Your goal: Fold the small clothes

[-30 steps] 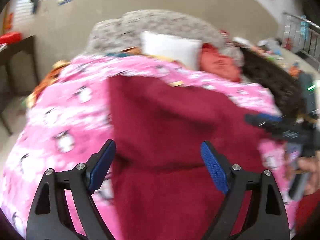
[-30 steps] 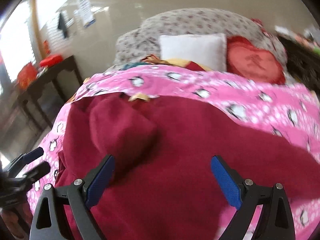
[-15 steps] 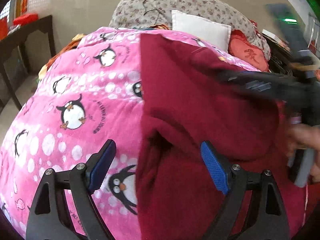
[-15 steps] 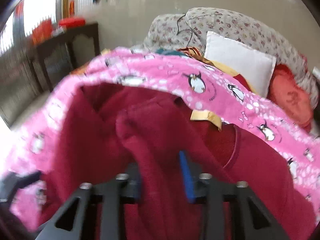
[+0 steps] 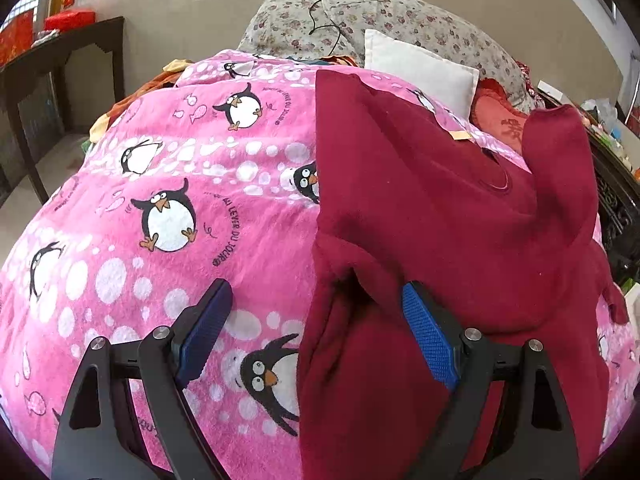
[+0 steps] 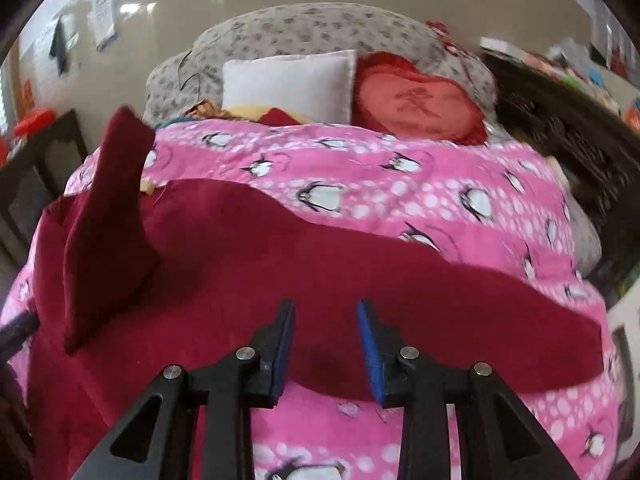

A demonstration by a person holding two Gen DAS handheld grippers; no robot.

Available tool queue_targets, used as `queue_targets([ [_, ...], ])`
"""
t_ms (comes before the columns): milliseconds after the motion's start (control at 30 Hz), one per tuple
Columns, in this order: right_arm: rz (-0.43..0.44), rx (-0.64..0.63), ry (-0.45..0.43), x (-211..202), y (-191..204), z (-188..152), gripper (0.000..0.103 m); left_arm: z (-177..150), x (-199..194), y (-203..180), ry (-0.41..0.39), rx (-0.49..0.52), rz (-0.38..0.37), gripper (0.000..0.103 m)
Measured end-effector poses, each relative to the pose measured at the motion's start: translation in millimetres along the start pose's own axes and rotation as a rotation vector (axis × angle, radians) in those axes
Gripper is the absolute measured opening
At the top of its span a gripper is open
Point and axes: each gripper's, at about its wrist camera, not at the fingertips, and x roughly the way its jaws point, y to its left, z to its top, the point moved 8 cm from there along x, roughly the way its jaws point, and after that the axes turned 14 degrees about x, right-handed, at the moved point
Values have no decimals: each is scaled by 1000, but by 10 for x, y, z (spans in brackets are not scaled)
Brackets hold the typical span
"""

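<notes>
Sweater (image 5: 432,216) lies under both released grippers, left gripper (image 5: 316,332) over its edge, right gripper (image 6: 326,348).

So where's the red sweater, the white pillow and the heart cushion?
red sweater (image 5: 420,208): left wrist view, middle of its body.
white pillow (image 6: 288,80): right wrist view, its front face.
heart cushion (image 6: 416,106): right wrist view, its centre.

Sweater (image 5: 432,216): solid maroon, small tan neck label. Blanket (image 5: 168,184): hot pink, white dots, black-and-white penguins with orange beaks and feet. Rear pillows (image 6: 304,28): grey with small floral print. Square cushion (image 6: 288,80): plain white. Heart cushion (image 6: 416,100): red.
</notes>
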Motion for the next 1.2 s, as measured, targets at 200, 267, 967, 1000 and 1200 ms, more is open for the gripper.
queue_targets([
  [200, 322, 41, 4, -148, 947, 177, 71, -8, 5, -42, -3, 18, 17, 87],
  [267, 333, 6, 12, -35, 1303, 192, 72, -11, 19, -40, 0, 11, 12, 87],
  [967, 222, -239, -40, 62, 1594, 195, 7, -4, 19, 12, -26, -23, -44, 87],
  [1000, 209, -226, -46, -38, 1375, 177, 7, -3, 20, 10, -26, -24, -46, 87],
  [1200, 9, -192, 89, 29, 338, -249, 43, 4, 8, 33, -35, -37, -60, 87],
])
